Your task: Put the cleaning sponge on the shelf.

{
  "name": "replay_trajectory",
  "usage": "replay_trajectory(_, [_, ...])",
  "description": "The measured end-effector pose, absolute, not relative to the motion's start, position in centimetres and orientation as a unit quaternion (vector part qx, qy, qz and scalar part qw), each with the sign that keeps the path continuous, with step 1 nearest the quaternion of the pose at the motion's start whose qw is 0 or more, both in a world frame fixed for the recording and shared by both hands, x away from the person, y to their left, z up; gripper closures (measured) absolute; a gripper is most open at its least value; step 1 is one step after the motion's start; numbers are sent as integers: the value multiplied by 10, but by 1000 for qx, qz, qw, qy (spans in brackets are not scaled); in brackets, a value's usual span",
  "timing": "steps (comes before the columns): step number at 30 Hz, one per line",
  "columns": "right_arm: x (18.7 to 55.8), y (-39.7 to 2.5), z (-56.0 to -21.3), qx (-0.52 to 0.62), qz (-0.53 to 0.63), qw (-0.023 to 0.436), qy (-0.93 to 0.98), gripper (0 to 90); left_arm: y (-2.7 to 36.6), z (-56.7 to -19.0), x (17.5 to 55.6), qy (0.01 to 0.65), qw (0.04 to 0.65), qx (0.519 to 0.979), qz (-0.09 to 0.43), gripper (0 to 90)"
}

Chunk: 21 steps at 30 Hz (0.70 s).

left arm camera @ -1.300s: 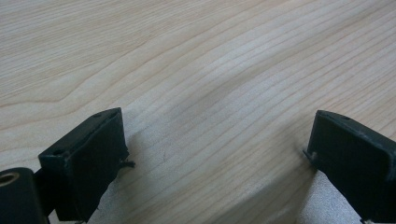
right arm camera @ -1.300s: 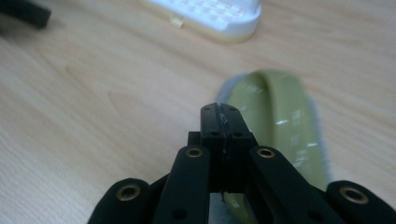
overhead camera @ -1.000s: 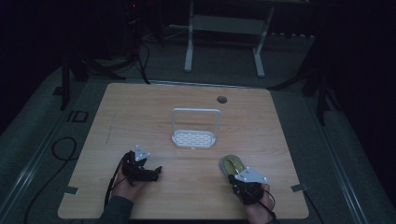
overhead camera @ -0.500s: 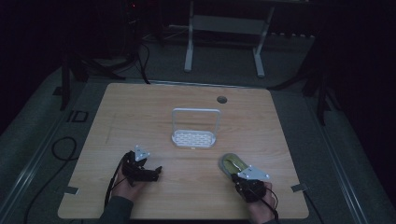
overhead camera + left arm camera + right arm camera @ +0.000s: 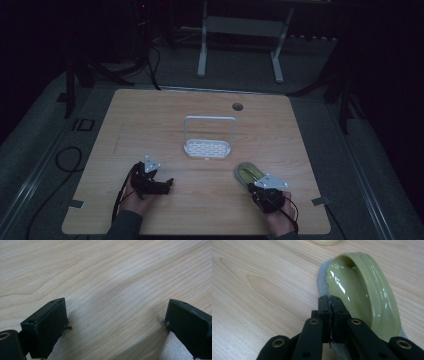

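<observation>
The high view is dim and grainy; the room beyond the table (image 5: pixel 150 125) is lost in darkness. Both gripper views are brightly and evenly lit. Soft shadows are cast under the left jaws. White glare streaks are seen inside the green dish (image 5: pixel 362 290), whose far rim is blurred.

a white rack (image 5: pixel 209 142) stands mid-table (image 5: pixel 150 115), a green dish (image 5: pixel 364 290) nearer the edge.

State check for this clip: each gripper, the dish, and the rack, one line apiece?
Left gripper: open, fingers wide apart over bare table.
Right gripper: shut, nothing between the fingers, beside the dish.
Green dish: upright on the table, empty, ungrasped.
White rack: upright at mid-table, empty.
</observation>
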State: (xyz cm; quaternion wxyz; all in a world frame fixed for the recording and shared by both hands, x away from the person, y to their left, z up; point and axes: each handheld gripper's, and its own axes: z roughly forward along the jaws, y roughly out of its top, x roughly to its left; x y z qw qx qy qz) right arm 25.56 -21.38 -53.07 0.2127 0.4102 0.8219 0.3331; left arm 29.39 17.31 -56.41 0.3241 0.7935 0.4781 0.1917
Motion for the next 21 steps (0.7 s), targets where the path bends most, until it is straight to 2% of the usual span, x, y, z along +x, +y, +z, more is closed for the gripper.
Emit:
replay_trajectory(4, [255, -213, -523, 399, 340, 212, 825, 850, 173, -564, 294, 478, 324, 793, 192, 46])
replay_trajectory(12, [265, -219, -494, 381, 349, 206, 831, 727, 173, -564, 294, 478, 324, 794, 192, 46])
replay_trajectory(21, [280, -228, -479, 372, 324, 194, 848, 642, 173, -564, 294, 478, 324, 793, 192, 46])
